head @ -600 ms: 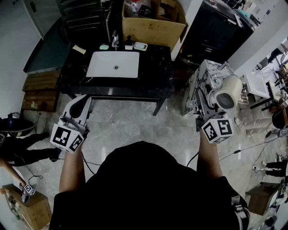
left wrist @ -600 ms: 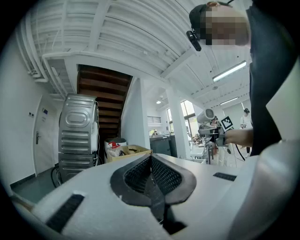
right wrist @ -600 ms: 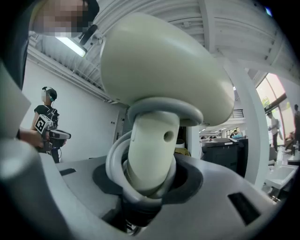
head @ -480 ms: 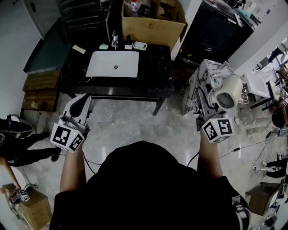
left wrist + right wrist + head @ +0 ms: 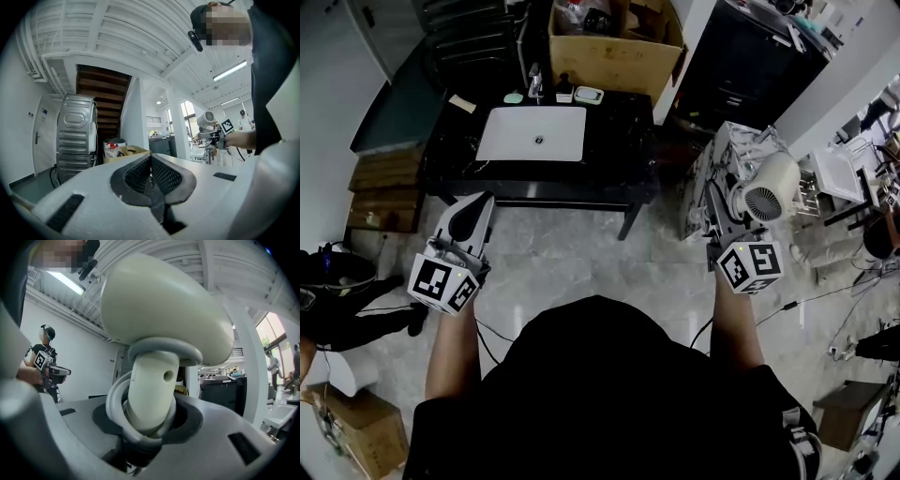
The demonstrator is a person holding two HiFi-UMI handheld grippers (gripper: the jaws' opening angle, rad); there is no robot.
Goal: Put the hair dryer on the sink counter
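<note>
Since the earlier frames the right gripper (image 5: 724,217) & hair dryer (image 5: 766,190) have drifted a touch up & left. The left gripper (image 5: 471,217) has come up slightly too, & a bystander's legs (image 5: 358,317) at the 9 o'clk edge have shifted

Dryer: cream-white, fat rounded barrel, round dark vent grille facing the head cam. It's held in the air at approx 2 o'clk from the person, well apart from the sink counter (image 5: 623,141) at 12 o'clk. In the right gripper view the hair dryer (image 5: 164,310) shows a thick handle w/ a small round hole & a pale cord (image 5: 117,404) looped round it. The right gripper (image 5: 145,427) is clenched on that handle, jaws pressing handle & cord loops together. The left gripper (image 5: 151,174) carries nothing, jaws closed tip to tip, at 10 o'clk over the floor

Around: counter is black w/ a white basin (image 5: 532,133), a faucet (image 5: 534,80) & small dishes (image 5: 589,95) along its back edge. A cardboard box (image 5: 614,56) sits behind it at 12 o'clk. A marbled cabinet (image 5: 712,173) at 1 o'clk sits just beside the dryer, btwn it & the counter's right end. A black cabinet (image 5: 750,66) stands further back at 1 o'clk, wooden steps (image 5: 380,192) at 10 o'clk. Pale tiled floor (image 5: 581,253) lies btwn the person & the counter front
</note>
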